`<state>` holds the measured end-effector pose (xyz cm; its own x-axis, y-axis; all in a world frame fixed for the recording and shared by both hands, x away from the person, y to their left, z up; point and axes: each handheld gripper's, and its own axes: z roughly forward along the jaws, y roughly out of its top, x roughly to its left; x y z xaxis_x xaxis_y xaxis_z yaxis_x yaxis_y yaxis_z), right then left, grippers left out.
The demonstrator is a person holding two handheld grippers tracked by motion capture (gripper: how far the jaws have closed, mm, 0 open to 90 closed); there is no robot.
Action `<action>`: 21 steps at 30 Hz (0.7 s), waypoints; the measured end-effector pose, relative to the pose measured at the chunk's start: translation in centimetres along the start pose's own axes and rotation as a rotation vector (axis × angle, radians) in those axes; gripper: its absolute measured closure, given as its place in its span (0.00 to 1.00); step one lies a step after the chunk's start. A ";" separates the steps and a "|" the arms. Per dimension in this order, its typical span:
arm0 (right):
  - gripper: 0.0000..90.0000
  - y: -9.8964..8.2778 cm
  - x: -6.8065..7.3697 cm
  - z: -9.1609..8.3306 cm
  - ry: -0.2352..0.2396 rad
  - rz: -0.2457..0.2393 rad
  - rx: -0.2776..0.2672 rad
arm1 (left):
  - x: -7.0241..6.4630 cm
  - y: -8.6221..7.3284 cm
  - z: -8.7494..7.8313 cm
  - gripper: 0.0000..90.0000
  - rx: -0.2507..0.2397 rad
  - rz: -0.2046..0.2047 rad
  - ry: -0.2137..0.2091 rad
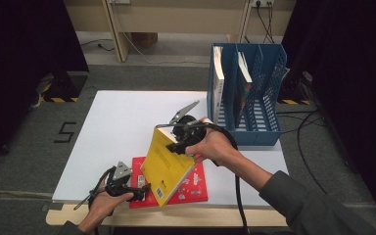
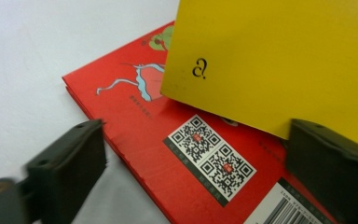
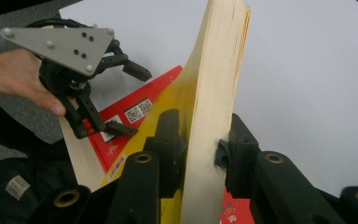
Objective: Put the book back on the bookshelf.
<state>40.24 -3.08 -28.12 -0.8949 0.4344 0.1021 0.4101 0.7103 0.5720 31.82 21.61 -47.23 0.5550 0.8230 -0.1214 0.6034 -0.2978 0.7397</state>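
Observation:
A yellow book [image 1: 166,164] [image 2: 279,60] stands tilted on its lower corner, its page edge [image 3: 214,93] facing along my right gripper. My right gripper [image 1: 178,144] [image 3: 200,135] is shut on its upper part, one pad on each cover. Beneath it a red book [image 1: 196,188] [image 2: 140,121] [image 3: 140,100] lies flat near the table's front edge, QR codes showing. My left gripper [image 1: 142,190] [image 2: 198,140] [image 3: 130,100] is open at the red book's left corner. One jaw is out over the white table and the other over the cover, neither pressing.
A blue file rack [image 1: 262,132] stands at the table's back right with a white-spined book [image 1: 218,83] and another book [image 1: 245,73] upright in its slots. The white tabletop [image 1: 122,127] stretches to the left and back. Cables trail from both grippers.

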 end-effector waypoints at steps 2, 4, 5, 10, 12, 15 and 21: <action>0.81 0.3 -0.1 0.0 0.001 -0.019 0.009 | 0.4 0.0 -0.1 0.18 -0.012 -0.012 0.001; 0.82 0.6 0.0 -0.4 0.004 -0.032 0.014 | 1.0 -0.1 -0.2 0.17 -0.014 -0.037 0.002; 0.82 0.7 0.2 -0.7 -0.002 -0.048 0.021 | 1.2 -0.2 -0.3 0.16 -0.016 -0.049 0.001; 0.84 0.9 0.3 -2.1 -0.040 -0.070 0.044 | 2.1 -0.2 -0.7 0.16 -0.026 -0.067 0.024; 0.84 0.6 0.2 -2.9 -0.085 -0.089 0.073 | 2.6 -0.2 -0.9 0.16 -0.034 -0.081 0.035; 0.84 0.0 -0.2 -4.0 -0.123 -0.077 0.091 | 3.3 -0.2 -1.1 0.16 -0.042 -0.100 0.053; 0.84 -2.7 -2.4 -6.6 -0.200 -0.025 0.107 | 3.3 -0.2 -1.0 0.16 -0.037 -0.096 0.054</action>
<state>40.06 -9.74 -24.53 -0.8565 0.5097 -0.0810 0.4141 0.7725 0.4815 33.01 24.88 -47.14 0.4631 0.8721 -0.1580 0.6306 -0.1989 0.7502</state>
